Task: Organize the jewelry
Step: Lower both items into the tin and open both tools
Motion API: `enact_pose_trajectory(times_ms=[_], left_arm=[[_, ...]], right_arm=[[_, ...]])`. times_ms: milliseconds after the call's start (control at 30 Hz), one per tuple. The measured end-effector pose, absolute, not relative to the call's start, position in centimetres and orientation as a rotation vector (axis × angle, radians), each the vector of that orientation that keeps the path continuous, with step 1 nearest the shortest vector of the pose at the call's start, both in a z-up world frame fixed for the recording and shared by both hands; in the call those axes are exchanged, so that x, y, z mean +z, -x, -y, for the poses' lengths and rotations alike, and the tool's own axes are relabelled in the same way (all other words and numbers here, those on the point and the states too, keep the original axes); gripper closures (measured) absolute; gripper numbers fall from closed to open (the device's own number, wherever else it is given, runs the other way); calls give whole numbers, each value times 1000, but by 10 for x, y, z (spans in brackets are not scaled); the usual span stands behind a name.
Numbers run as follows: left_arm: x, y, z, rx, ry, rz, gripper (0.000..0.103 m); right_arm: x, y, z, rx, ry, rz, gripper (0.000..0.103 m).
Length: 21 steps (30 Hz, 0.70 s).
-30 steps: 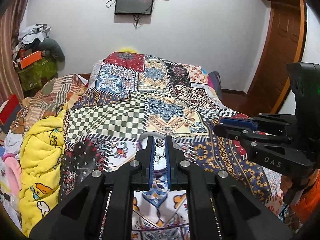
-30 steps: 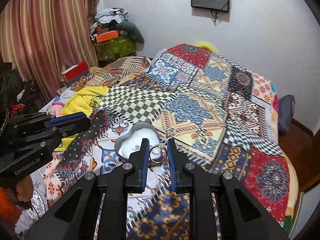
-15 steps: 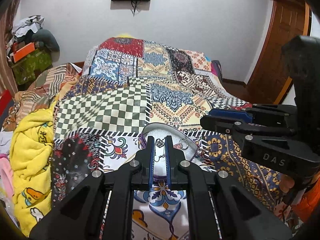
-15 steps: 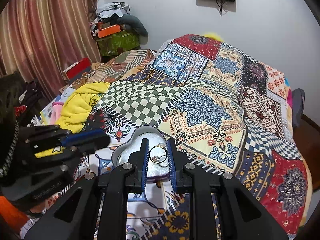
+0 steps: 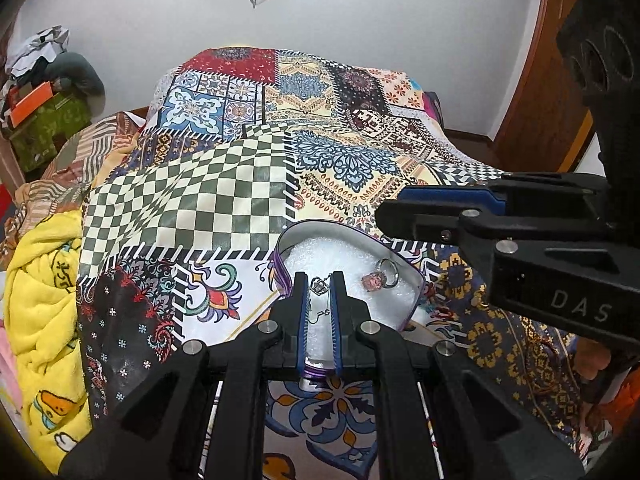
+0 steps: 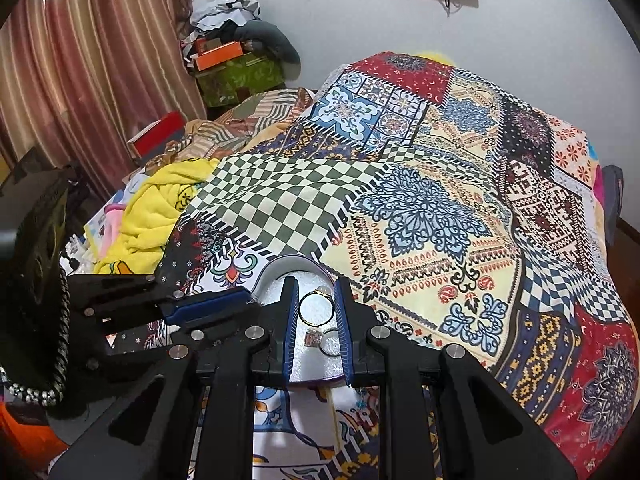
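Both hand-held grippers over the tin

Right hand-held gripper (image 6: 316, 312) grasps a gold ring (image 6: 316, 309), directly above the tin (image 6: 276, 276) at lower centre; left hand-held gripper (image 5: 320, 292) grasps a chain (image 5: 319, 286), equally near

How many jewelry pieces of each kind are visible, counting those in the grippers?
Rings: 2, a gold ring in the right gripper and a pink-stone ring in the heart tin
Pendant chains: 1, the pendant chain in the left gripper
Total: 3
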State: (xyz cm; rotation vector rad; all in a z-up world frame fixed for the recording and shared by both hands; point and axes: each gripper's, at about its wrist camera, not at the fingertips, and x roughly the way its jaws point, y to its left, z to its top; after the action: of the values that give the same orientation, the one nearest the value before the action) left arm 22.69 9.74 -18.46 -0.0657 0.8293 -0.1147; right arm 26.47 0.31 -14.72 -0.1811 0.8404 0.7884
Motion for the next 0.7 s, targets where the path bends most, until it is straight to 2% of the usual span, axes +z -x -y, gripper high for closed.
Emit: enact_pose_trajectory(times_ms=[467,600,700], left_arm=[[-180,-222,-97,-107,38,-810,92],[-179,-220,-101,-97,47,-801,72],[-177,-217,-102,-90,46,-793,71]], right_arm=[[-149,-267,-9,799,186,-848,87],[-149,-268,-9,801,184,-851,87],[-149,-269,-11,803,186,-855,87]])
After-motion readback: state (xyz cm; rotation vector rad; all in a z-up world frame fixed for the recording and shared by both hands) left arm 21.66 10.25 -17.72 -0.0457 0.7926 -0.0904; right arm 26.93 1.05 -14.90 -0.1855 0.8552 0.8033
